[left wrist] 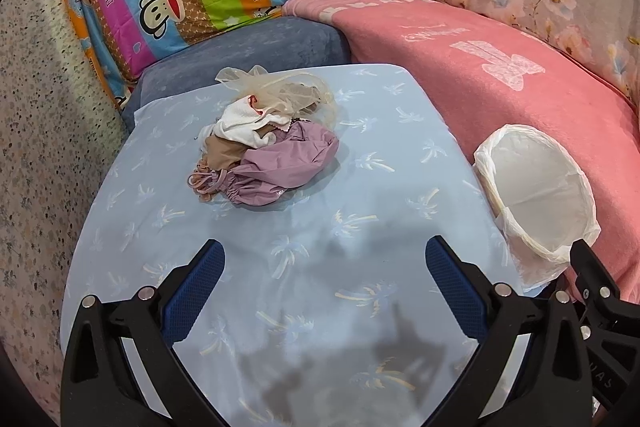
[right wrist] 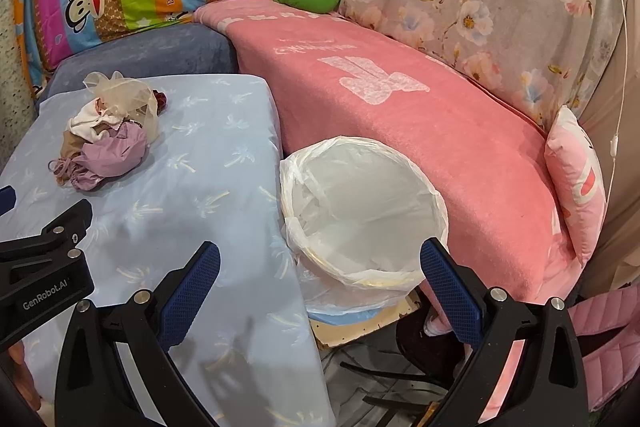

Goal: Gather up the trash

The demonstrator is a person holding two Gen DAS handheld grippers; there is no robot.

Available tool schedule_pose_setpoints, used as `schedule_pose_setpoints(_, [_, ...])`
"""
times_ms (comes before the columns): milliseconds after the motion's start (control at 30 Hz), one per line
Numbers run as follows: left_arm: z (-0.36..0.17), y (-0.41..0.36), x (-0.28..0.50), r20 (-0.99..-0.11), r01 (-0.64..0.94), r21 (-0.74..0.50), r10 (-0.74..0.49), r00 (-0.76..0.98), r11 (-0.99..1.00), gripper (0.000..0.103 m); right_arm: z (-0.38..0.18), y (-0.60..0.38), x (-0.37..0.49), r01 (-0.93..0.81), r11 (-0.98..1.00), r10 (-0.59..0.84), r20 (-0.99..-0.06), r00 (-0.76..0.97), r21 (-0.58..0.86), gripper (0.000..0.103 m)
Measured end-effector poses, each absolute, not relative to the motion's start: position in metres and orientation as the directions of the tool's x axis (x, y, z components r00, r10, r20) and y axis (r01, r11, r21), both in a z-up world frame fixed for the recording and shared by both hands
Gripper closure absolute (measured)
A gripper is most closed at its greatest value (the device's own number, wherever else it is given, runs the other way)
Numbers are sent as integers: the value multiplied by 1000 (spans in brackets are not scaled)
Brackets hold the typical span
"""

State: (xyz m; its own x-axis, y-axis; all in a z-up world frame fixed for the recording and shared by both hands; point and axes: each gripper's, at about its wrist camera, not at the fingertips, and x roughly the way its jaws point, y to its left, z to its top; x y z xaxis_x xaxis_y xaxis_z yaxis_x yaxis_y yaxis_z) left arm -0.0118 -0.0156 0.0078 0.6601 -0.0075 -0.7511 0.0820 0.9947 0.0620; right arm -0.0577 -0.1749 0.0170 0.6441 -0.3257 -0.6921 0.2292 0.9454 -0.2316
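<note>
Directly ahead of the left gripper [left wrist: 324, 259], whose blue-padded fingers are spread wide and hold nothing, a light blue palm-print cloth [left wrist: 360, 187] covers a flat surface. On it, well beyond the fingertips, lies the trash pile [left wrist: 264, 147]: crumpled purple fabric, a white scrap, tan pieces and sheer netting, tangled so single items are hard to separate. The right gripper [right wrist: 320, 263] also hovers spread and empty, above the near rim of a bin lined with a white plastic bag [right wrist: 360, 211]. The bin stands beside the cloth's edge, against a pink blanket [right wrist: 440, 131]. Its base is hidden.
</note>
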Motion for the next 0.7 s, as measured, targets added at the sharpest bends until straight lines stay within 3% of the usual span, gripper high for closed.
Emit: schedule_pose_setpoints(700, [13, -25, -11, -751, 92, 62, -14, 660, 994, 7, 20, -185, -56, 242, 941, -339, -688, 641, -238, 6])
